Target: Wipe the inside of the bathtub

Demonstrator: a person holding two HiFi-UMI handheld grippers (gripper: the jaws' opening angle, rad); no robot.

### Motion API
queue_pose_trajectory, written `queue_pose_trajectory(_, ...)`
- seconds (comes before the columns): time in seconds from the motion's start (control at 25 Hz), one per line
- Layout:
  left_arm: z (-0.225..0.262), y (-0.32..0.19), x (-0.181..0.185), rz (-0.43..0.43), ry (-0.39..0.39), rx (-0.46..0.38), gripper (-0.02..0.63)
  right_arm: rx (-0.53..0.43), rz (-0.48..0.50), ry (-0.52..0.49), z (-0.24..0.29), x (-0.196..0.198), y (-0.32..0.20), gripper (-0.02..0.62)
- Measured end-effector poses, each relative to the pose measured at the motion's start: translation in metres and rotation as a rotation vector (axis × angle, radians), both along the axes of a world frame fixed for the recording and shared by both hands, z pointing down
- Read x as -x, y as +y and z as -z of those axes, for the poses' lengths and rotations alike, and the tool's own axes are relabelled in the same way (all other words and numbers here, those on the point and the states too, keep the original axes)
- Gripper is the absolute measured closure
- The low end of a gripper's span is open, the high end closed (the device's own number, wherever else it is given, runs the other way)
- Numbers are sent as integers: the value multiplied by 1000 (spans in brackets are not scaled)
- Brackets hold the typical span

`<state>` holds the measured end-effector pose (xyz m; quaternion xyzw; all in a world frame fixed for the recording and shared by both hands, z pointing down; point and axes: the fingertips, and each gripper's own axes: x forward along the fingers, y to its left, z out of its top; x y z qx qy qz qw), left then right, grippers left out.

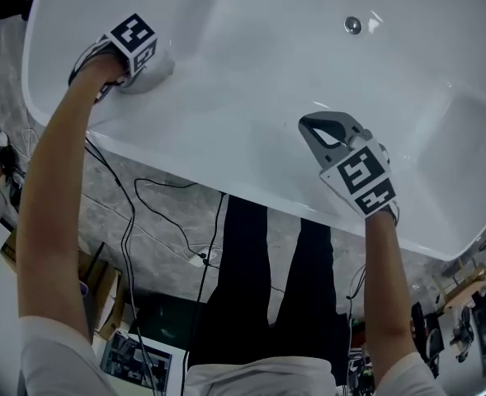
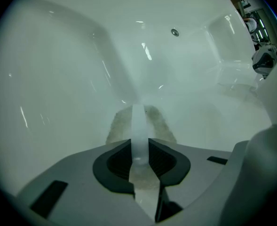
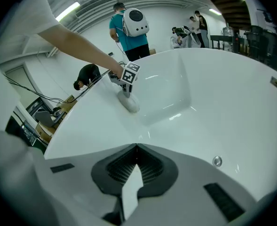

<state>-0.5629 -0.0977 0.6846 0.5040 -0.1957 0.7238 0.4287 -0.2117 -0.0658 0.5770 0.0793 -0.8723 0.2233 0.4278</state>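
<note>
Left gripper view shows my left gripper (image 2: pixel 139 149) pinching a pale cloth (image 2: pixel 159 126), which is pressed against the sloping inner wall of the white bathtub (image 2: pixel 58 79). My right gripper (image 3: pixel 136 147) hangs over the tub, jaws pressed together, empty.

Wide bare bathtub (image 1: pixel 251 64) basin between left tongs (image 1: pixel 146 74) and right tongs (image 1: pixel 306 124), only a small drain (image 1: pixel 353 25) within.

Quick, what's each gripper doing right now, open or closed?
Left gripper: closed on a white cloth, pressed against the bathtub wall.
Right gripper: closed, empty.
</note>
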Motion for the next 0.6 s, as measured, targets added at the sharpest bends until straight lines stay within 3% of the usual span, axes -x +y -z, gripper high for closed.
queue_pose_trajectory(0.24,-17,-3,34,-16,-53,8,517,26,15,-8,-21,5,6,575)
queue_pose_trajectory(0.6,-48,-7,42,-75,-102,26,517,30,15,-9,-31,-2,15,575)
